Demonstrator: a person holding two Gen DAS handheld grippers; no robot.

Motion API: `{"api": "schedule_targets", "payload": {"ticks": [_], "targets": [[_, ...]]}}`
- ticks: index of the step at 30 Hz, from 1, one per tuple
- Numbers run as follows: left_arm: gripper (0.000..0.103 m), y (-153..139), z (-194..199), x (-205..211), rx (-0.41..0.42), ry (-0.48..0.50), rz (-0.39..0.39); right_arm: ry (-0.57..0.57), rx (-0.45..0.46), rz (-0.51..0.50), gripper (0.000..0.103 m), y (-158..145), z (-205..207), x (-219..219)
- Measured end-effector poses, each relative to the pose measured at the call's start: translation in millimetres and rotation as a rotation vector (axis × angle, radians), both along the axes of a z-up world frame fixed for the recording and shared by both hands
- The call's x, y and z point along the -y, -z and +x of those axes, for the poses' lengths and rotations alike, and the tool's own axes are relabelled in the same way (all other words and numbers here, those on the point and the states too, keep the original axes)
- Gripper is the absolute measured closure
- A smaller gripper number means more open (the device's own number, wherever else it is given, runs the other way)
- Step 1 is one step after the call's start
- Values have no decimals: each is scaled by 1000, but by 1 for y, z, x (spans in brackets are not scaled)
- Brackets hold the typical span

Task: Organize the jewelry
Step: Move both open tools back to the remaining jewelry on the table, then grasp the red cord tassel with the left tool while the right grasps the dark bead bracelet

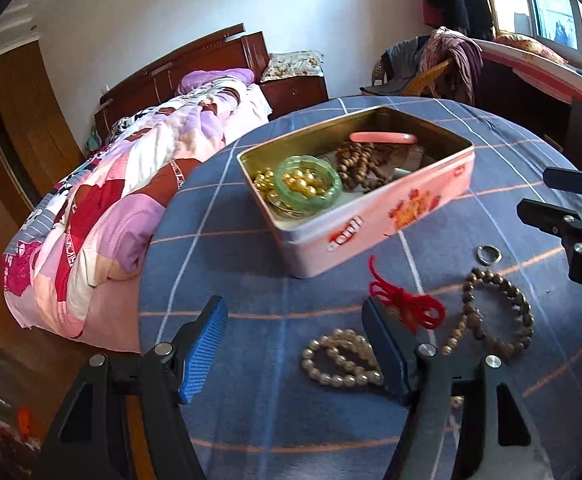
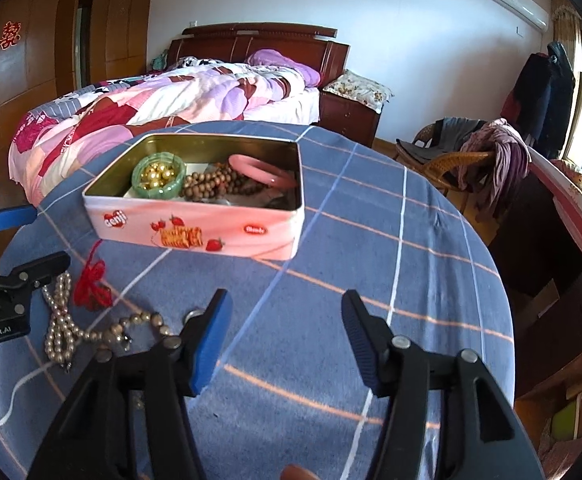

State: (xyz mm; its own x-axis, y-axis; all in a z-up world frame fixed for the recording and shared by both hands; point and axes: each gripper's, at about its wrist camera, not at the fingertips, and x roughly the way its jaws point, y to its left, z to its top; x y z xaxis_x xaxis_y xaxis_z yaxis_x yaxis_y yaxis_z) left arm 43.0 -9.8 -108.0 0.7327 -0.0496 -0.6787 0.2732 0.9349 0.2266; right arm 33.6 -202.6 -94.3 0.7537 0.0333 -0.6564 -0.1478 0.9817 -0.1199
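Note:
A pink tin box (image 1: 375, 216) (image 2: 195, 228) stands open on the blue checked table (image 1: 275, 420). It holds a green bangle (image 1: 307, 186) around gold beads, a brown bead string (image 1: 361, 160) and a pink bangle (image 1: 383, 137). On the cloth lie a pearl bracelet (image 1: 339, 360), a red cord knot (image 1: 407, 300), a brown bead bracelet (image 1: 503, 312) and a silver ring (image 1: 489, 255). My left gripper (image 1: 295, 340) is open and empty, its right finger beside the red cord and pearls. My right gripper (image 2: 287, 340) is open and empty over bare cloth.
A bed with a patchwork quilt (image 1: 103, 216) stands beyond the table's left edge. A wicker chair with clothes (image 2: 463, 156) and a dark desk (image 2: 551, 240) stand to the right. The right gripper shows at the right edge of the left wrist view (image 1: 571, 208).

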Motion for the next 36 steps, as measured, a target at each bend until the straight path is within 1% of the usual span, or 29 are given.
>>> {"api": "schedule_targets", "payload": {"ticks": [3, 7, 11, 16, 19, 21, 22, 23, 24, 26, 29, 33, 36], "targets": [[33, -4, -3, 3, 0, 13, -16, 8, -4, 7, 43, 2, 0, 2], [33, -12, -6, 9, 21, 24, -26, 12, -5, 5, 41, 3, -2, 2], [33, -15, -7, 19, 25, 49, -31, 17, -15, -15, 41, 8, -6, 0], [33, -3, -7, 34, -4, 88, -17, 14, -15, -32, 41, 10, -13, -1], [33, 4, -4, 36, -20, 94, -8, 14, -18, -37, 41, 11, -13, -1], [52, 7, -1, 35, -39, 105, -27, 14, -16, -34, 41, 11, -13, -1], [78, 9, 1, 34, -57, 114, -37, 14, -18, -34, 41, 11, -13, -1], [96, 10, 2, 33, -70, 123, -48, 14, -17, -32, 41, 11, -13, -1], [98, 11, 3, 32, -85, 132, -62, 14, -16, -32, 41, 11, -13, -1], [101, 9, 1, 28, -80, 141, -83, 14, -16, -31, 41, 11, -13, -1], [102, 2, -2, 22, -65, 145, -103, 11, -21, -15, 41, 11, -12, -1], [102, -14, -4, 9, -26, 123, -127, -9, -18, 1, 41, 6, -16, -6], [102, -23, -4, 1, 6, 105, -124, -32, -16, 17, 41, 2, -18, -11]]}}
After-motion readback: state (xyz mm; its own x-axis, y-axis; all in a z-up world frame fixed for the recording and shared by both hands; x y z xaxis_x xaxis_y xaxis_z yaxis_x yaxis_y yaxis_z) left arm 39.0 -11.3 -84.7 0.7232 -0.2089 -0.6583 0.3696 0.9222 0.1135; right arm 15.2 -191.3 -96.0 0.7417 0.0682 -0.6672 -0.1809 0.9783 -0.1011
